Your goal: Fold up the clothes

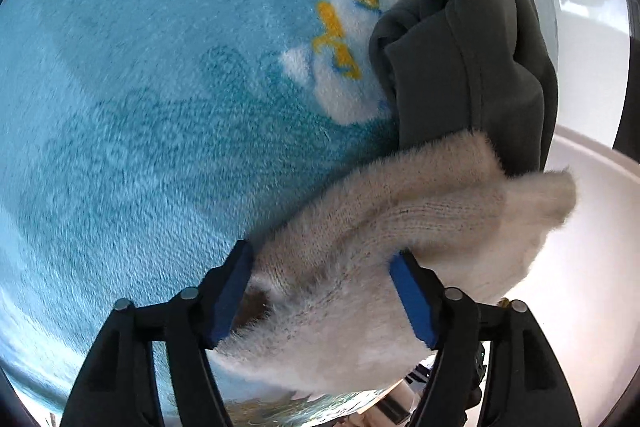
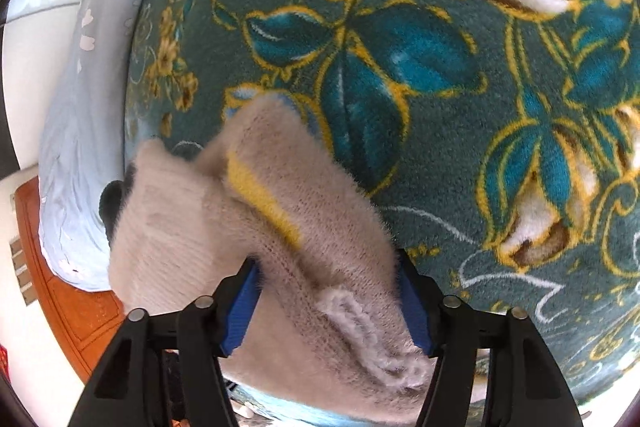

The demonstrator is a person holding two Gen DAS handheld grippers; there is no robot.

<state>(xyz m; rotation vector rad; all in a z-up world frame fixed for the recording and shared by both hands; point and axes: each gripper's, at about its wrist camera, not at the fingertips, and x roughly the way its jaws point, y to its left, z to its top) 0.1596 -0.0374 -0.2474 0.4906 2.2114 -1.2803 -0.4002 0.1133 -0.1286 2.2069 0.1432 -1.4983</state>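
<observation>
A fluffy beige knit sweater [image 1: 360, 291] is bunched between the blue pads of my left gripper [image 1: 324, 291], which is shut on it above the light blue plush blanket [image 1: 140, 107]. In the right wrist view the same beige sweater [image 2: 224, 227], with a yellow stripe [image 2: 264, 199], is held between the pads of my right gripper [image 2: 326, 301], shut on it above the teal floral blanket [image 2: 440, 155]. A dark grey garment [image 1: 468, 67] lies crumpled just beyond the sweater at the blanket's right edge.
A pale blue flowered sheet [image 2: 76, 131] hangs at the bed's left edge, with an orange-brown wooden floor piece [image 2: 72, 307] below it. White floor or furniture [image 1: 588, 267] lies to the right of the bed in the left wrist view.
</observation>
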